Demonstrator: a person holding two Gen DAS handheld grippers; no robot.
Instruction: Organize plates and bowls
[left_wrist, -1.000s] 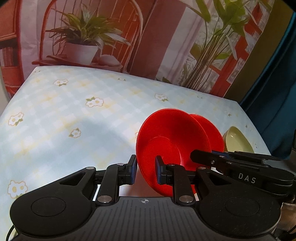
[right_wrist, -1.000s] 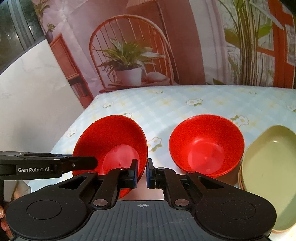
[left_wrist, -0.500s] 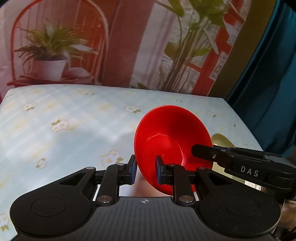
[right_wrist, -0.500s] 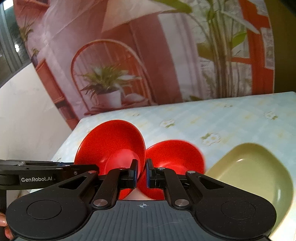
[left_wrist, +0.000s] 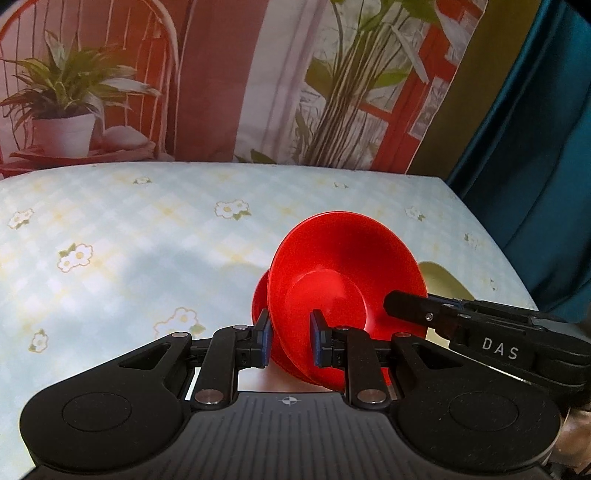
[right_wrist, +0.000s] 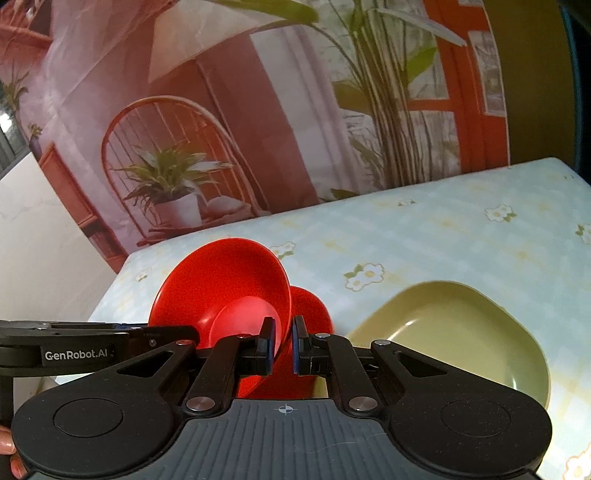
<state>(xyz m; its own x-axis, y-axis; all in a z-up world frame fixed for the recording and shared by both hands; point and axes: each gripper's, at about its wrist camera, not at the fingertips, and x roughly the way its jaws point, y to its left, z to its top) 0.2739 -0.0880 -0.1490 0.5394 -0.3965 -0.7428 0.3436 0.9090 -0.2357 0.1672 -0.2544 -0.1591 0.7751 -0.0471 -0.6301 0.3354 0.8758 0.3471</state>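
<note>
A red bowl (left_wrist: 343, 269) is held tilted between both grippers. My left gripper (left_wrist: 289, 338) has its jaws either side of the bowl's near rim, with a gap showing. My right gripper (right_wrist: 283, 341) is shut on the opposite rim of the same red bowl (right_wrist: 221, 284). A second red bowl (right_wrist: 310, 306) stands on the table right behind and under it, and shows as a red edge in the left wrist view (left_wrist: 258, 299). A green dish (right_wrist: 458, 332) lies to the right, partly hidden in the left wrist view (left_wrist: 441, 277).
The table wears a pale checked cloth with flowers (left_wrist: 147, 240). A printed backdrop with a chair and plants (right_wrist: 221, 129) hangs behind it. A teal curtain (left_wrist: 535, 147) stands past the table's right edge (left_wrist: 495, 240).
Both grippers have carried the held red bowl rightward, and it now overlaps the second red bowl. The left jaws have parted slightly around the rim.
</note>
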